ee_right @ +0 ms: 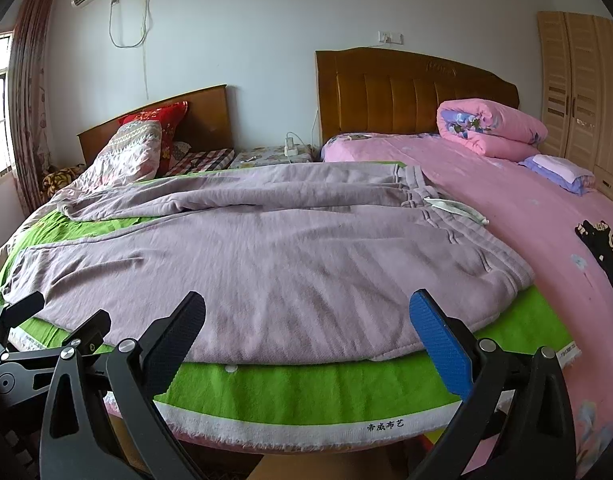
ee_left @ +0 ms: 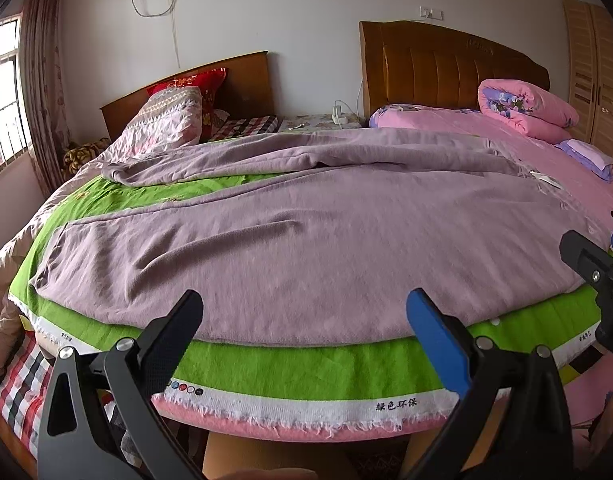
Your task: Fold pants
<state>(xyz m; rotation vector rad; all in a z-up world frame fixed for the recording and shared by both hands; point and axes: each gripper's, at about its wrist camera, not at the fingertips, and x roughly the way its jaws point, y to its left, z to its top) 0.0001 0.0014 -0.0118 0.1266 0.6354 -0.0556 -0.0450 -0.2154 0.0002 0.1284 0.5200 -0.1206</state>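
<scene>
Mauve pants (ee_left: 306, 232) lie spread on a green cloth (ee_left: 290, 364) on the bed, waistband to the right, legs to the left; the far leg is rumpled. They also show in the right wrist view (ee_right: 290, 256), with the waistband (ee_right: 466, 224) and its white label. My left gripper (ee_left: 304, 322) is open and empty, just in front of the near leg's edge. My right gripper (ee_right: 306, 324) is open and empty, in front of the pants' near edge by the waist end. The right gripper also shows at the right edge of the left wrist view (ee_left: 598, 276).
The green cloth's white fringed hem (ee_left: 306, 412) hangs over the bed's front edge. A pink sheet (ee_right: 526, 208) lies to the right, with a rolled pink quilt (ee_right: 486, 128), a black flowered cloth (ee_right: 602, 240), headboards and pillows behind, and a wardrobe (ee_right: 582, 92) at far right.
</scene>
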